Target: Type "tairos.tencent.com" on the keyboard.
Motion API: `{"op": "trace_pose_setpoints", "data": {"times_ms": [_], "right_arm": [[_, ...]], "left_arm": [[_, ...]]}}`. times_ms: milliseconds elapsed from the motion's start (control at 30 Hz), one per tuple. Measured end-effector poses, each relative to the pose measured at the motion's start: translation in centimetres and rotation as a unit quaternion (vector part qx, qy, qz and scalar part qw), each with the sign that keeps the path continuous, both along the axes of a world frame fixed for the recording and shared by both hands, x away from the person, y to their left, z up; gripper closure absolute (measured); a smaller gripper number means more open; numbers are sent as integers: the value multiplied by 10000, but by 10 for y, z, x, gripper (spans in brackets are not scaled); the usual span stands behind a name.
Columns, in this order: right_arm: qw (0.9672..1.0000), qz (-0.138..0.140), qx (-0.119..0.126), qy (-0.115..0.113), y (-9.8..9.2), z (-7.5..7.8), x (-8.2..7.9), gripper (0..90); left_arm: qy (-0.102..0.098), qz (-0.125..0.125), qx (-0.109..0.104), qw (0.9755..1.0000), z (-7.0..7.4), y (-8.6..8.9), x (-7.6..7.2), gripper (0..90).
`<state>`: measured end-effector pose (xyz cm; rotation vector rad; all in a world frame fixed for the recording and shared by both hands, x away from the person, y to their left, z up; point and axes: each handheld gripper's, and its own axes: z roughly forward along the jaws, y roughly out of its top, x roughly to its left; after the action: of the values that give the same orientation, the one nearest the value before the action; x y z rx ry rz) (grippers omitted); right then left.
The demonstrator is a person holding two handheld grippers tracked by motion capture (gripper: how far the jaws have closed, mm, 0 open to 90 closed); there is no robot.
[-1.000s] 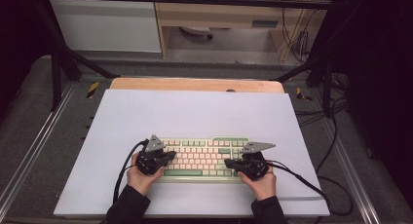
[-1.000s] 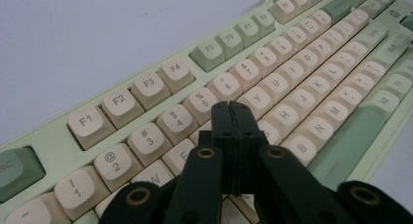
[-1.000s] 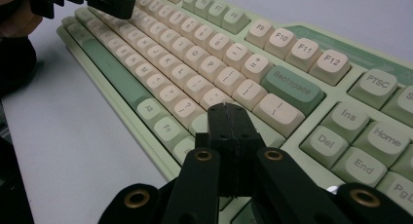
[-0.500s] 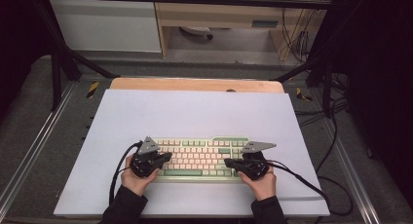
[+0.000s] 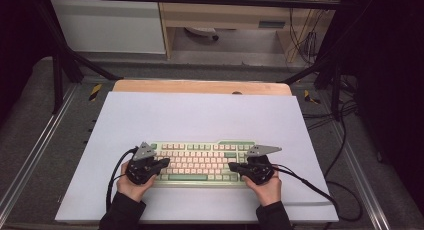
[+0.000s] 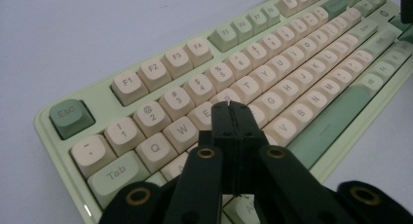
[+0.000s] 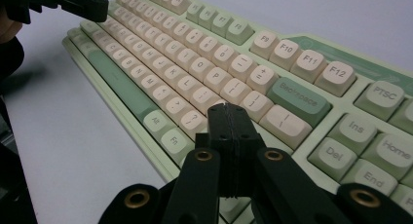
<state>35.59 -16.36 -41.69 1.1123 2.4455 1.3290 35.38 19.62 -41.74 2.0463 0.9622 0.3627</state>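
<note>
The step in hand looks like typing on the green and cream keyboard (image 5: 202,162), which lies at the near middle of the white table mat (image 5: 200,115), its long side running from 9 o'clock to 3 o'clock. Both claws are pressed fully shut with nothing between the jaws, so each closed tip serves as a single fingertip.

To do this well, each tip should come down square on the middle of one keycap, since the paired jaws are nearly as wide as a key and an off-centre press could catch a neighbour. A short, straight push and a clean lift would likely serve better than sliding across the rows.

The left gripper (image 5: 161,164) sits over the keyboard's left end, pointing towards 3 o'clock; in the left gripper view its closed tip (image 6: 229,107) hangs above the cream letter keys near E and R. The right gripper (image 5: 235,166) sits over the right end, pointing towards 9 o'clock, with its tip (image 7: 227,108) near the bracket keys, below the Backspace key (image 7: 298,100). Both hands grip from the 6 o'clock side, forearms entering from the near edge.
</note>
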Motion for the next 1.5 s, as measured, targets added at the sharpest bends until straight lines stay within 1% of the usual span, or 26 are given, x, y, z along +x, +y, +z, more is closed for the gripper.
{"op": "trace_pose_setpoints", "data": {"times_ms": [300,400,533,600,667,733,833,933,967,1033,1067,1133,1300,1500], "right_arm": [[10000,76,-44,-26,16,3,3,900],[9999,89,11,-53,23,6,6,900],[9998,150,-36,-125,36,9,10,900],[9998,152,-51,-116,42,10,13,900],[9998,128,-75,-115,48,9,16,900],[9999,105,-26,-71,52,8,19,900],[9999,66,-99,-51,58,5,24,900],[9999,94,-106,-77,66,3,29,900],[9999,72,-99,-47,69,3,30,900],[9998,75,-194,-82,73,1,33,900],[9997,73,-214,-41,75,0,34,900],[9997,63,-219,-33,77,-3,36,900],[9993,57,-371,0,78,-7,37,900],[9990,46,-433,0,79,-11,38,900]], "left_arm": [[-17,52,-53,10000,0,10,-5,900],[-14,67,-40,10000,-1,14,-6,900],[-12,95,-60,9999,-1,17,-6,900],[-13,112,-92,9999,0,18,-6,900],[-18,107,-96,9999,0,18,-6,900],[-10,101,-95,9999,-1,18,-6,900],[3,85,-77,9999,-2,18,-6,900],[17,81,-90,9999,-3,17,-5,900],[15,81,-94,9999,-3,18,-5,900],[12,88,-104,9999,-3,18,-5,900],[13,88,-108,9999,-3,18,-5,900],[10,82,-110,9999,-3,18,-5,900],[16,68,-95,9999,-3,18,-5,900],[12,77,-102,9999,-3,18,-5,900]]}}
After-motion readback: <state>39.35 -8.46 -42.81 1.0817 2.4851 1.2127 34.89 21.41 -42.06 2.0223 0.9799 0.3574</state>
